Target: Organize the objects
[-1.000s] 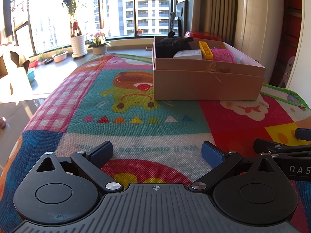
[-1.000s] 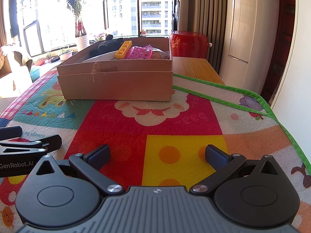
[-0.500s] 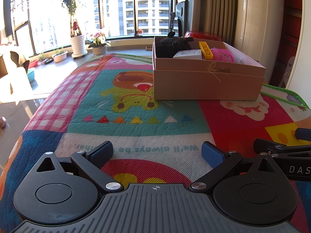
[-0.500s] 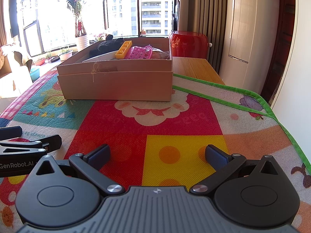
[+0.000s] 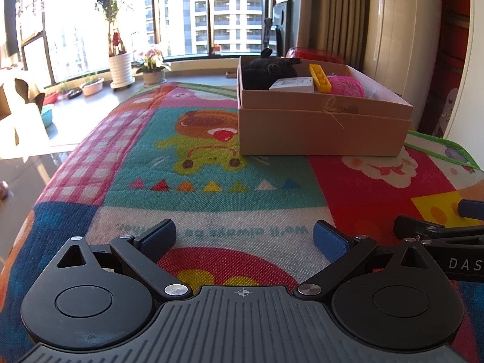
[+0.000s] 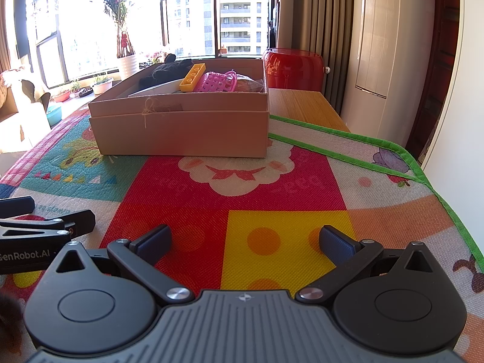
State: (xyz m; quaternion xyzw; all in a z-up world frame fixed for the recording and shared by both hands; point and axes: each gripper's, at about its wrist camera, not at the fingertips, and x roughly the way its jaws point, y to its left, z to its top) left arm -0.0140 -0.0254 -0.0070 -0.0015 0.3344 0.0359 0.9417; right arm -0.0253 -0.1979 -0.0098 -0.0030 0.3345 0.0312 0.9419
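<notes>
Cardboard box [image 5: 320, 127] sits on the cartoon play mat [image 5: 211, 199], far side from both grippers, open top, a bit of twine [image 6: 147, 109] tied on its front wall. Inside the box: black fuzzy item [image 5: 266, 71] at the window-side end, flat white box [image 5: 292, 85] next to it, yellow building brick [image 5: 320, 78] propped at an angle, pink plastic mesh basket [image 5: 346, 86] beside the brick. Right wrist view shows the same brick [image 6: 192, 77] and basket [image 6: 218, 81], plus something in clear wrap [image 6: 249, 83] at the end nearest the red stool; can't tell what it is.

Left gripper [image 5: 245, 237]: jaws spread wide, nothing between the blue pads [image 5: 328, 240], low over the mat over the printed text strip. Well apart from the box.

Right gripper [image 6: 245, 239]: also spread wide, empty, low over the red and yellow squares of the mat. Box is ahead and slightly left of it, well apart.

Grippers are side by side, near each other: right one shows at the right edge of the left view [image 5: 438, 236], left one at the left edge of the right view [image 6: 45, 230].

Surroundings: red stool [image 6: 292, 68] behind the box, bare wooden tabletop [image 6: 305, 106] past the mat's green edge, curtains [image 6: 305, 12] and white cabinet [image 6: 381, 45] to the right, big window with a tall potted plant [image 5: 119, 45] and smaller pots [image 5: 152, 69] on the ledge. Strong sun from the left.
</notes>
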